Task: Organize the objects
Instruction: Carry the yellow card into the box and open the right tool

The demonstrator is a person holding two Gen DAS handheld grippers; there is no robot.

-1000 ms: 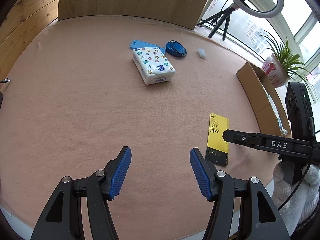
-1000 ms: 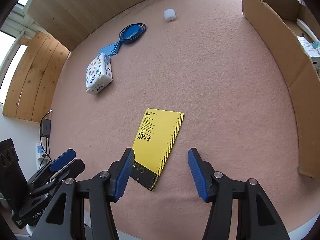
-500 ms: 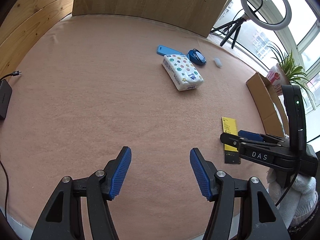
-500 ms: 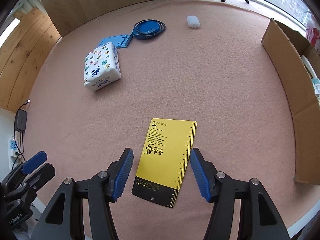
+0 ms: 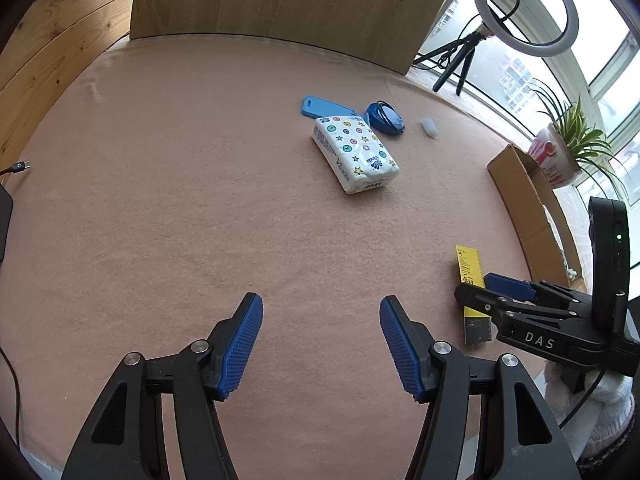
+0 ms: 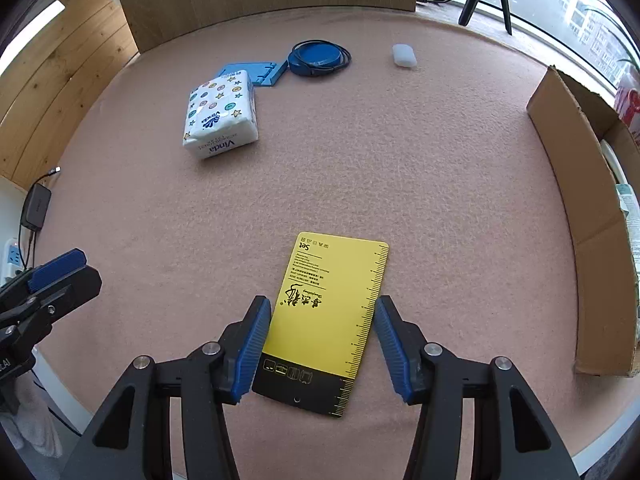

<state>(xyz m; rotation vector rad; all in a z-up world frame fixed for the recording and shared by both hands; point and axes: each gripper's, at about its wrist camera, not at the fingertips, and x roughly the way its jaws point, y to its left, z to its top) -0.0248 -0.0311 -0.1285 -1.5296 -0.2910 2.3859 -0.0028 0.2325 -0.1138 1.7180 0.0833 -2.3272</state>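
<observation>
A yellow card (image 6: 328, 300) with a black end and a ruler edge lies flat on the pink felt table (image 6: 440, 200). My right gripper (image 6: 318, 344) points down over it. Its blue pads flank the card's long sides and the jaws are closing, with no clear press on the card. From the left wrist view the same card (image 5: 468, 264) shows under the right gripper (image 5: 480, 290). My left gripper (image 5: 320, 344) hangs open over bare felt with nothing between its fingers. Farther back lie a patterned tissue pack (image 6: 220, 120), a blue phone case (image 6: 260, 74), a blue coiled cable (image 6: 318, 56) and a small white case (image 6: 404, 55).
An open cardboard box (image 6: 580, 208) stands along the table's right side with items inside. Behind the table rise wooden panels, a ring light on a tripod (image 5: 524, 8) and a potted plant (image 5: 568, 148). A power adapter (image 6: 36, 208) and cable lie off the left edge.
My right gripper has shifted and rolled so that the yellow card now sits squarely between its pads, and the jaws have narrowed. The left gripper drifted slightly; its opening is unchanged.
</observation>
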